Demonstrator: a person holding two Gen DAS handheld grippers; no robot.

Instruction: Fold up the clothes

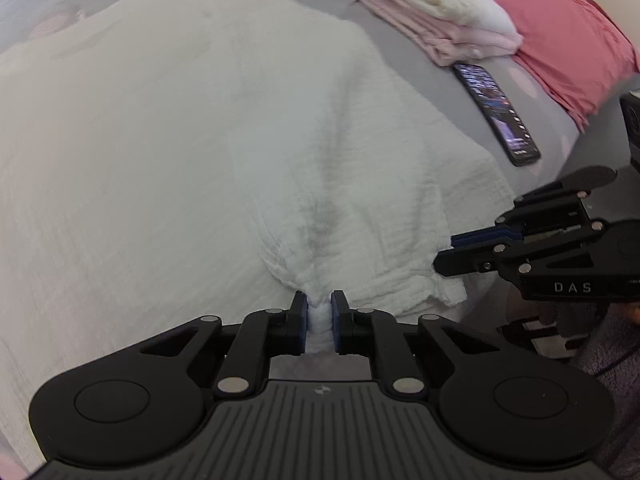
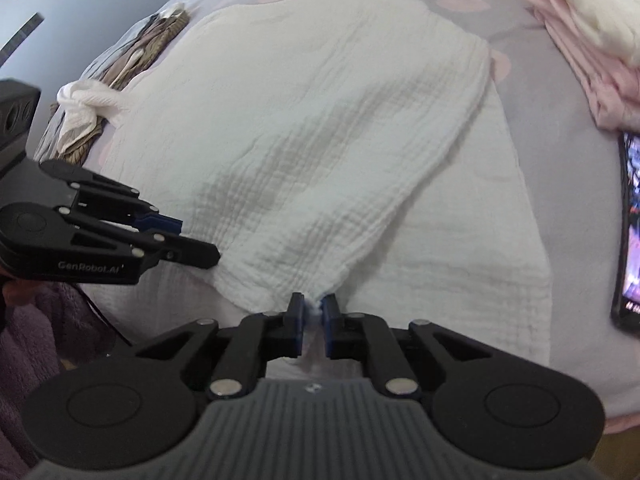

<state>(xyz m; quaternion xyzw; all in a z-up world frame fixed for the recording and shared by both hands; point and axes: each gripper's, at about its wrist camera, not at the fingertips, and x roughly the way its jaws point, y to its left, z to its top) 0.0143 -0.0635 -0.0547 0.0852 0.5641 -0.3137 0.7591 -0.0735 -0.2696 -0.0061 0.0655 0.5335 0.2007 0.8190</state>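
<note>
Both tools are clamped on the same white garment [image 1: 200,140], which lies spread across a grey bed [image 1: 460,92] with pale pink spots: the left gripper [image 1: 319,322] pinches a bunched tuft of its near hem, and the right gripper [image 2: 311,320] pinches a smaller wisp of cloth at the near corner of a flap that lies folded across the garment's front. The right hold looks the weaker one; only a thin nub of the crinkled weave sits between the pads, so a quick lift or a pull away from the other tool could strip it out and let that side drop. Both pinches are close together on the near edge, so I judge that raising them unevenly would skew the fold line, and the flap could slide open as the cloth comes up. A long sweep toward the far side also risks dragging fabric over the phone [image 1: 496,112], which lies just beside the garment's right edge, or nudging the pile [image 1: 432,24] beyond it. Counted: two grippers, one white garment in hand, one phone with its screen lit, one pile showing a fluffy white piece on pink folded ones, one deep pink cloth [image 1: 568,40] at the far right, and one heap of brown striped and white knotted cloth [image 2: 120,76] at the bed's left edge, whose separate pieces I cannot tell apart.
</note>
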